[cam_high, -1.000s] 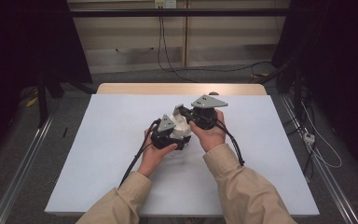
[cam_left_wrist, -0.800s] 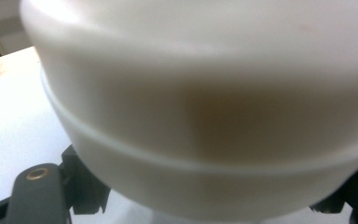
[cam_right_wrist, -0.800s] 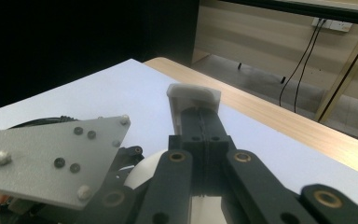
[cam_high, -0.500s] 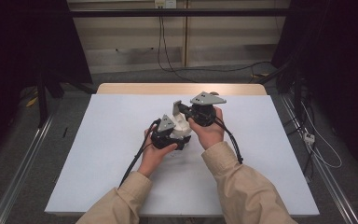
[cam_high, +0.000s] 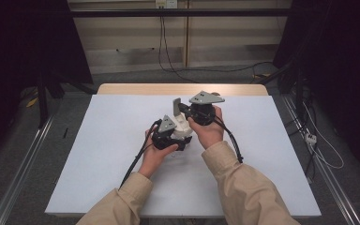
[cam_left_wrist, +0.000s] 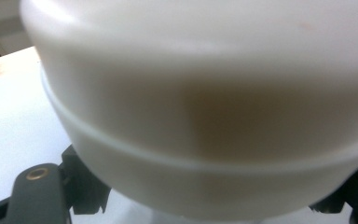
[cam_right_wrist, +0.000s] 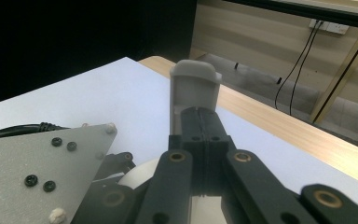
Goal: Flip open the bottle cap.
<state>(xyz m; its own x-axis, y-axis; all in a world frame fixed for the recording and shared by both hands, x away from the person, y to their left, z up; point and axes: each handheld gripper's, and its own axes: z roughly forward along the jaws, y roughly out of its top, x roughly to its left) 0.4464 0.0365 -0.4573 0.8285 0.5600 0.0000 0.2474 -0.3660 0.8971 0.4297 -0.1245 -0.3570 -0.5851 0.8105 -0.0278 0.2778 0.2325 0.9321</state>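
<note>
While the left gripper (cam_high: 180, 136) clamps the white container (cam_left_wrist: 205, 121) over mid-table (cam_high: 98, 154), right gripper (cam_right_wrist: 196, 109) has its jaws together, empty, just above. Best move, I'd judge: hold left steady and bring right down square on top.

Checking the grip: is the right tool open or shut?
Shut: in the right gripper view the right tool has its black jaws pressed together, no gap between them.

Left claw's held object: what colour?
White, or off-white: a smooth rounded object with a thin raised ridge around it. Best seen in the left gripper view.
</note>
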